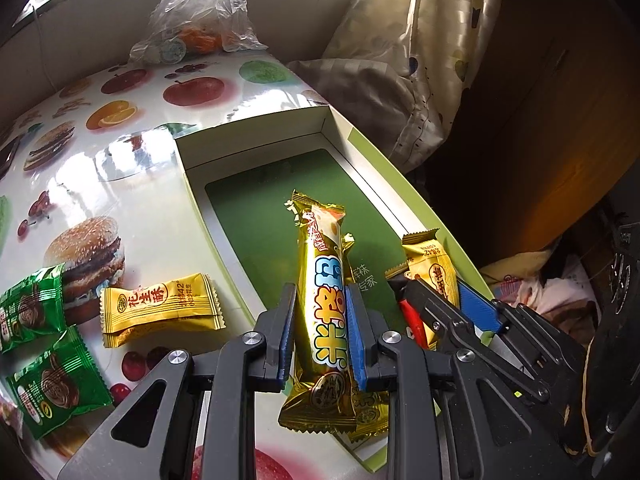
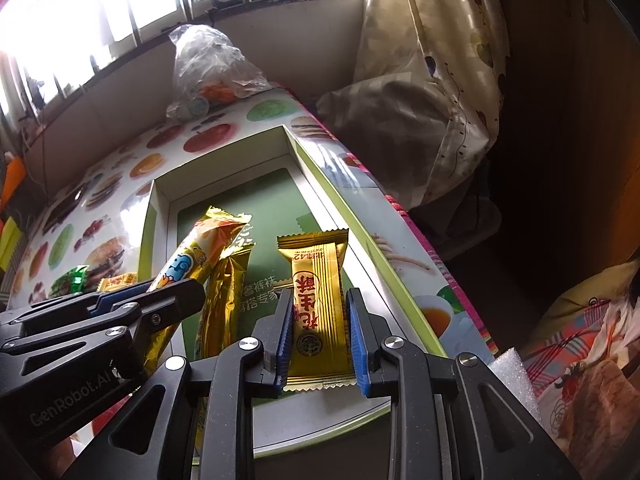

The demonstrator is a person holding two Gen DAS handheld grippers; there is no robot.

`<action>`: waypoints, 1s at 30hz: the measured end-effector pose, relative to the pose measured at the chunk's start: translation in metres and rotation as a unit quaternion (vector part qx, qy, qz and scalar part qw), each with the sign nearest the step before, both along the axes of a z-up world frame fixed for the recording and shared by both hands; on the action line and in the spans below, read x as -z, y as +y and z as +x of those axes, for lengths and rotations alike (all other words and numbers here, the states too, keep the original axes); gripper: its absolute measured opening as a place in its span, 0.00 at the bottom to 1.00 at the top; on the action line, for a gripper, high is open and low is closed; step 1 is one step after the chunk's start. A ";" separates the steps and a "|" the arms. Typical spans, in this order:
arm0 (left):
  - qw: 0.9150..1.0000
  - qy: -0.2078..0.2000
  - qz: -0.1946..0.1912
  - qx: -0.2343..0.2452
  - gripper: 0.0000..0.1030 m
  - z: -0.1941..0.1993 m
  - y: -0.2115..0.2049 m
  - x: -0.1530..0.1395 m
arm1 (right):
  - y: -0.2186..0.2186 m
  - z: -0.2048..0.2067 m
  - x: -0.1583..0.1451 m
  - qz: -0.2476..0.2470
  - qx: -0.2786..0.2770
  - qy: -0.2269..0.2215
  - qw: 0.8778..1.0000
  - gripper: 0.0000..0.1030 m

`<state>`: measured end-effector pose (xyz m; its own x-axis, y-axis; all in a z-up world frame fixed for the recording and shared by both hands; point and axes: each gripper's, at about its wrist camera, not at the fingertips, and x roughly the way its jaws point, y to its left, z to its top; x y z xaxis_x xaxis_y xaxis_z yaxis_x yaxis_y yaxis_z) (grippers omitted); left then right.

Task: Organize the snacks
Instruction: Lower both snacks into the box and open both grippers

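The left gripper (image 1: pixel 320 320) is clamping a long gold snack bar (image 1: pixel 324 300) above the green-lined box (image 1: pixel 256 200). The right gripper (image 2: pixel 319 328) is clamping a yellow peanut candy (image 2: pixel 318 304) over the same box, where another gold bar (image 2: pixel 224 304) seems to be lying.

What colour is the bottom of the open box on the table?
Dark green, framed by white inner walls; the box shows best in the left wrist view.

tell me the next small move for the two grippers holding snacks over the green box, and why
Probably lower both a little further and open the jaws. The left gripper is shut on the long gold snack stick and the right gripper on the flat yellow peanut candy packet, both above the open green-floored cardboard box, where another gold stick already lies.
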<state>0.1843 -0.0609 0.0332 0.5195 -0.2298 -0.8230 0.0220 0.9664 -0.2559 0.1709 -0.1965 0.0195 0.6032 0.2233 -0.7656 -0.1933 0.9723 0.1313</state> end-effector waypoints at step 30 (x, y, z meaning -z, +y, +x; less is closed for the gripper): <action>1.000 -0.013 0.008 -0.004 0.38 -0.006 -0.002 -0.008 | -0.007 -0.005 -0.002 0.011 0.008 -0.004 1.000 0.39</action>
<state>0.1782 -0.0628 0.0410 0.5420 -0.2116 -0.8133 0.0199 0.9707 -0.2394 0.1658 -0.2033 0.0211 0.6123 0.2308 -0.7562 -0.1789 0.9721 0.1519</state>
